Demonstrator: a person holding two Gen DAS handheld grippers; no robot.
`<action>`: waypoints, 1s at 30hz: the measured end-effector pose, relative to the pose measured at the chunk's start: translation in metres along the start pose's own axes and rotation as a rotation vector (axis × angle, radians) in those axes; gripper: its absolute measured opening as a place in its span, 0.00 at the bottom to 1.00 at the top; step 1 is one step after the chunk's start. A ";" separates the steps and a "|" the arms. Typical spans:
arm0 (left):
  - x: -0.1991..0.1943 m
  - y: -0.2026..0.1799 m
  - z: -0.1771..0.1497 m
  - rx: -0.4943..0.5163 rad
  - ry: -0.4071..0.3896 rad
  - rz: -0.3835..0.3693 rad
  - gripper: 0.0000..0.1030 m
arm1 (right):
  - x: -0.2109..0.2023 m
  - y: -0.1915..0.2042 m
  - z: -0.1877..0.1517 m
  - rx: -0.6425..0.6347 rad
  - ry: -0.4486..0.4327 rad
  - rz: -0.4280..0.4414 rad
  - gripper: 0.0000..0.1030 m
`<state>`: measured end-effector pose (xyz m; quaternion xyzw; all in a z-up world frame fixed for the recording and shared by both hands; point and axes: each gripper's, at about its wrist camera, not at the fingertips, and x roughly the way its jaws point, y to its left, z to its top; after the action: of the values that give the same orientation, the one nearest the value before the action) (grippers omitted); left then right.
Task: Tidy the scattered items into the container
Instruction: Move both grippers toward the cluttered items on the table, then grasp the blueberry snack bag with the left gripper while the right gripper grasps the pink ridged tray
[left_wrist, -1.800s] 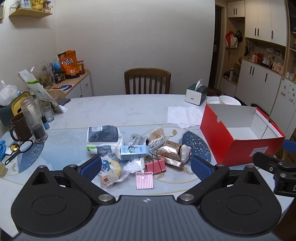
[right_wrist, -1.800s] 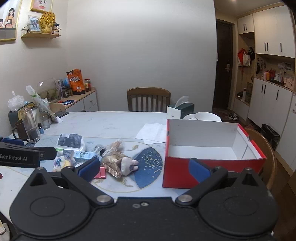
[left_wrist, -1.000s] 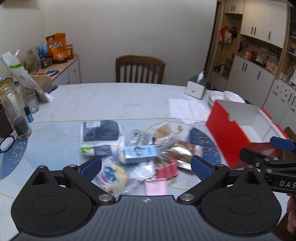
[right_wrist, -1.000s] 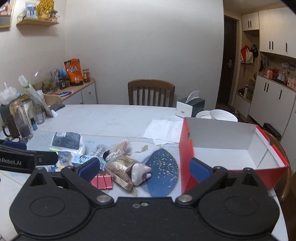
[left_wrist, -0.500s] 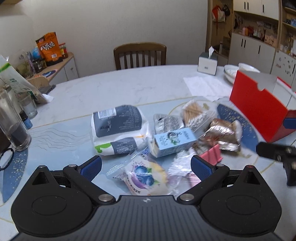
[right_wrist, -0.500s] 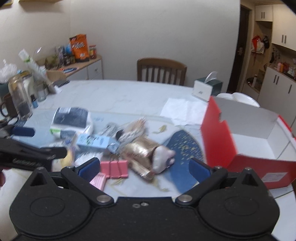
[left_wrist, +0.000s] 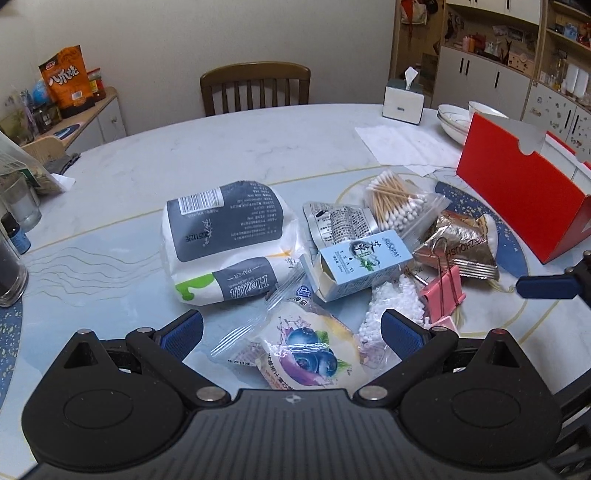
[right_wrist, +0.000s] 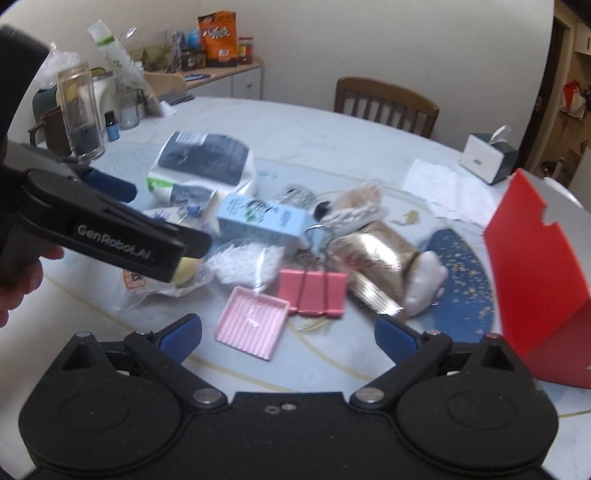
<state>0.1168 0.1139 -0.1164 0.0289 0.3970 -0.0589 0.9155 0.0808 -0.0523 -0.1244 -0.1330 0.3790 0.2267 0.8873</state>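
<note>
A pile of small items lies on the marble table. My left gripper (left_wrist: 291, 328) is open just above a blueberry snack packet (left_wrist: 303, 350). Beyond it lie a grey-and-white tissue pack (left_wrist: 225, 236), a light blue carton (left_wrist: 362, 264), cotton swabs (left_wrist: 399, 206), a gold snack bag (left_wrist: 458, 243) and a pink binder clip (left_wrist: 443, 291). My right gripper (right_wrist: 288, 334) is open over a pink striped pad (right_wrist: 253, 321), with the binder clip (right_wrist: 314, 291) just beyond. The red box (left_wrist: 517, 188) stands open at the right and also shows in the right wrist view (right_wrist: 535, 266).
A wooden chair (left_wrist: 255, 86) stands at the table's far side. A tissue box (left_wrist: 402, 101), stacked bowls (left_wrist: 458, 118) and a paper napkin (left_wrist: 402, 144) lie near the red box. Glass jars (right_wrist: 79, 114) and a mug stand at the left edge.
Both grippers have moved forward and down toward the pile. The left one now hovers over the blueberry packet, the right one over the pink pad. Both stay open.
</note>
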 end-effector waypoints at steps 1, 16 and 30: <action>0.002 0.000 0.000 -0.004 0.004 -0.001 1.00 | 0.003 0.002 0.000 -0.002 0.007 0.000 0.95; 0.010 0.002 -0.005 0.000 0.025 -0.036 1.00 | 0.028 0.009 0.004 0.027 0.066 0.036 0.78; 0.013 0.024 -0.004 -0.180 0.108 -0.056 1.00 | 0.031 0.012 0.007 0.047 0.076 0.048 0.71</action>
<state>0.1258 0.1368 -0.1286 -0.0616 0.4502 -0.0471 0.8896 0.0979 -0.0301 -0.1432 -0.1117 0.4207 0.2339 0.8694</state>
